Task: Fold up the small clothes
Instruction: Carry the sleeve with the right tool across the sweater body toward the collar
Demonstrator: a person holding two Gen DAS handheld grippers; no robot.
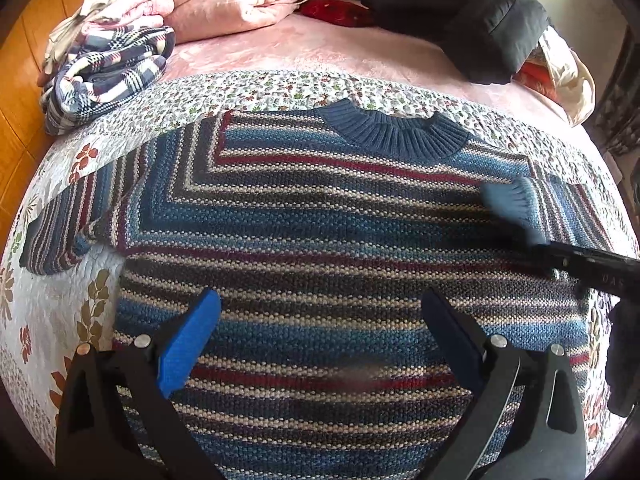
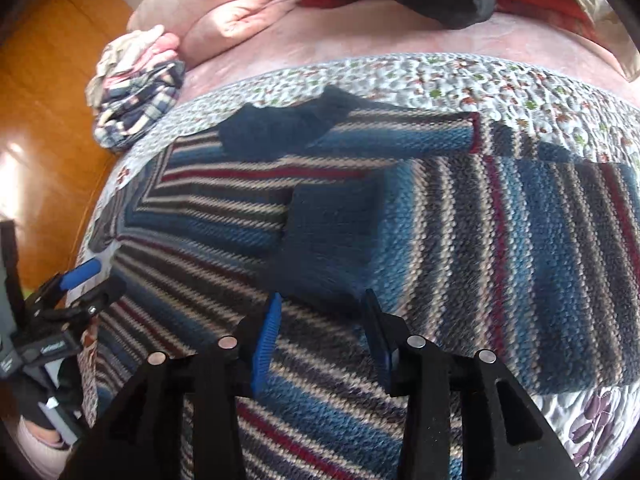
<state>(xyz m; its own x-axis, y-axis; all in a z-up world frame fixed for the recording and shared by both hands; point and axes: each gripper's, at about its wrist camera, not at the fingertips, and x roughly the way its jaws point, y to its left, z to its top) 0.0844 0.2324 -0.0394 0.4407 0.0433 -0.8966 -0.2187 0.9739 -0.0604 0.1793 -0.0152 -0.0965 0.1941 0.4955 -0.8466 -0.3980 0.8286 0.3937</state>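
A knitted sweater (image 1: 320, 216) striped in blue, red and cream lies flat on the floral quilt (image 1: 52, 320), with its ribbed blue collar (image 1: 396, 132) at the far side. My left gripper (image 1: 320, 320) hovers open over the lower body with nothing between its fingers. The right sleeve is folded across the chest, and its blue cuff (image 1: 506, 200) (image 2: 332, 220) lies on the body. In the right wrist view my right gripper (image 2: 322, 320) stands open just behind that cuff. The left sleeve (image 1: 60, 240) still lies out to the side. Motion blur softens the cuff.
A folded plaid garment (image 1: 104, 76) sits on a small pile at the quilt's far left. Behind it lie a pink blanket (image 1: 240, 4) and a black jacket (image 1: 480, 16). Wooden floor (image 1: 24, 40) shows past the bed's left edge.
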